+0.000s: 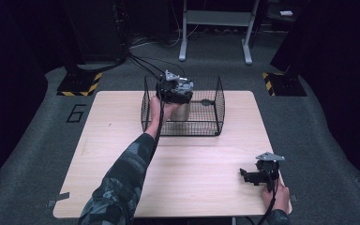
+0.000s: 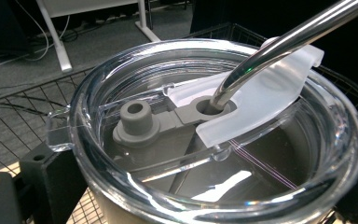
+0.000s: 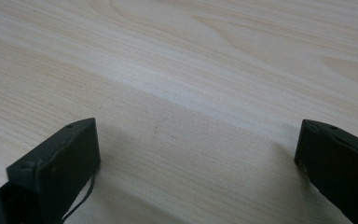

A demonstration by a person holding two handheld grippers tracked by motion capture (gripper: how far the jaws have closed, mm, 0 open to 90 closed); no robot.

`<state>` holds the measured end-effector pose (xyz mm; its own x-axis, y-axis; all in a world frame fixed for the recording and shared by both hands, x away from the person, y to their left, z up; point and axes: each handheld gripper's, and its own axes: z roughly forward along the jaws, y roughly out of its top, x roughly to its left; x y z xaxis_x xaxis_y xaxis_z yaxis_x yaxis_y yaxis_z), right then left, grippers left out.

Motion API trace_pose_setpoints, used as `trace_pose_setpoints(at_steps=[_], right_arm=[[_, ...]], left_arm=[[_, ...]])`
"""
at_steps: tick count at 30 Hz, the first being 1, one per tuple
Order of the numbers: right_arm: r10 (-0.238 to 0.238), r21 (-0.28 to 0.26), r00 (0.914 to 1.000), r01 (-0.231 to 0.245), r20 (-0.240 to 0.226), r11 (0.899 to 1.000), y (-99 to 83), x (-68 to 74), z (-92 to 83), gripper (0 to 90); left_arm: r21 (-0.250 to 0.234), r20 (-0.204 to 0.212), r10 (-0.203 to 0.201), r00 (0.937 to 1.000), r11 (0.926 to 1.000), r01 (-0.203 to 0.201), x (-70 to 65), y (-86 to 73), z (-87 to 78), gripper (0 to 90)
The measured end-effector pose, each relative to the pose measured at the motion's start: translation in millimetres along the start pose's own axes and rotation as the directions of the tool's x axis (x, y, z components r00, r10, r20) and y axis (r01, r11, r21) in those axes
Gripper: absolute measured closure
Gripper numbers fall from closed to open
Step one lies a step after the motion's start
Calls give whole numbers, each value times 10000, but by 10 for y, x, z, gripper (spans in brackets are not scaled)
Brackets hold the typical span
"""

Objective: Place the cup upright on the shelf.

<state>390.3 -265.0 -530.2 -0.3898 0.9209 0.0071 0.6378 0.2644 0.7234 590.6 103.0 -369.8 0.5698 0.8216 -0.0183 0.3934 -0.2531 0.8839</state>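
Note:
A steel tumbler (image 1: 183, 112) stands inside a black wire basket (image 1: 219, 104) at the back of the table. Its clear lid (image 2: 135, 186) has a grey stopper and a frosted flap. A metal straw (image 2: 284, 39) leans out through the lid hole. My left gripper (image 1: 175, 89) is shut on the tumbler just under the lid, and one black finger (image 2: 44, 170) presses against its side. My right gripper (image 1: 245, 176) rests on the wooden table (image 1: 192, 164) at the front right. It is open, with only bare wood (image 3: 196, 93) between its fingers (image 3: 58, 163).
The basket's wire walls close in the left hand on all sides. Around the table lies grey carpet, with a white metal stand (image 1: 215, 18) behind and yellow-black striped bases (image 1: 79, 84) at the back corners.

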Motion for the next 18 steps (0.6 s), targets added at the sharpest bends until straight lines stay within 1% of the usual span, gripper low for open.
trace_pose_setpoints(at_steps=[8,11,16,18], right_arm=[[-12,46,10000,12,-3,10000,1,0,-1,0],[-11,37,10000,11,-2,10000,1,-1,-1,0],[31,70,10000,-31,-7,10000,1,3,-3,0],[-45,72,10000,45,3,10000,0,-2,-2,0]], left_arm=[[236,47,-264,9996,9994,263,-14,-77,121,40],[304,12,-406,9992,9987,405,-19,-112,168,40],[422,-62,-499,9987,9979,501,-25,-158,225,39],[453,-107,-519,9986,9976,524,-27,-172,245,39]])
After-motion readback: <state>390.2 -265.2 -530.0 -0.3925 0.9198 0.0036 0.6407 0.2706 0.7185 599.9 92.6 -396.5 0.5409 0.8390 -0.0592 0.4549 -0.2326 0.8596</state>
